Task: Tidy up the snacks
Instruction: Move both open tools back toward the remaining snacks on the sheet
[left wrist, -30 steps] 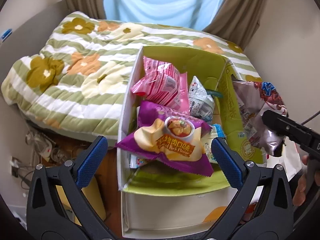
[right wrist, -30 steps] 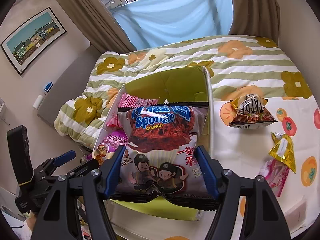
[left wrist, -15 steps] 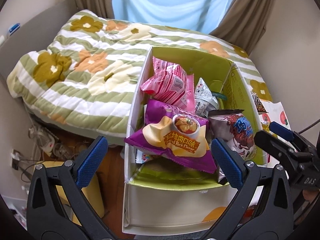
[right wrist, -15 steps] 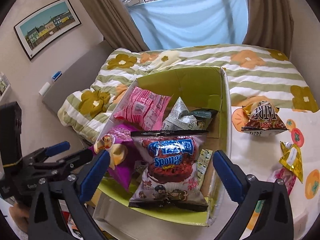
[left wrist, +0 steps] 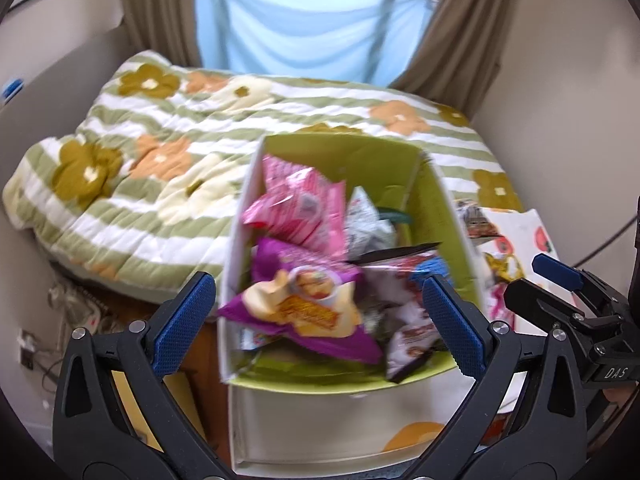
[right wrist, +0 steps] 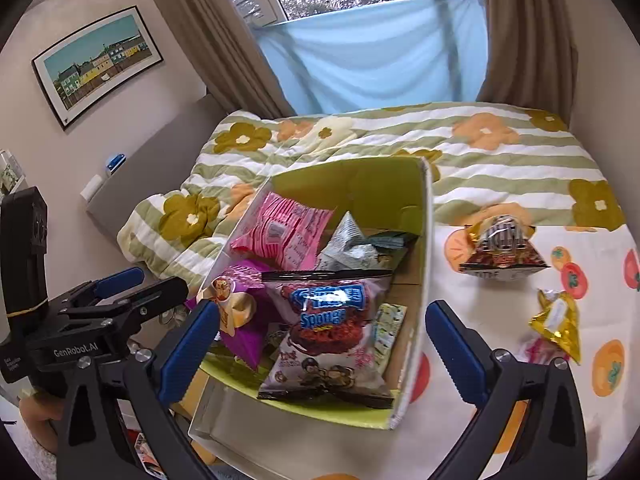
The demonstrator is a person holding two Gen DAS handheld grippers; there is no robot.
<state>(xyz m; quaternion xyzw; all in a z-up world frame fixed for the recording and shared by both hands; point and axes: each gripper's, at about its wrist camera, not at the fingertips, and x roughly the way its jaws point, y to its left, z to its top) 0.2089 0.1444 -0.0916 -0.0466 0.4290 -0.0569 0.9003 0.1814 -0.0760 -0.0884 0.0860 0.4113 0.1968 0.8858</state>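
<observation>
Ahead of my right hand-held gripper [right wrist: 322,334], open wide and empty, the Sponge bag [right wrist: 328,340] lies in the box [right wrist: 416,332]; next I'd approach the gold packet [right wrist: 556,324] squarely. My left hand-held gripper [left wrist: 320,316] is wide too.

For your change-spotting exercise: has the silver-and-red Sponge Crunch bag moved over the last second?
Yes. The silver-and-red Sponge Crunch bag left the right claw, now open, and lies inside the green-lined cardboard box beside the purple bag.
</observation>
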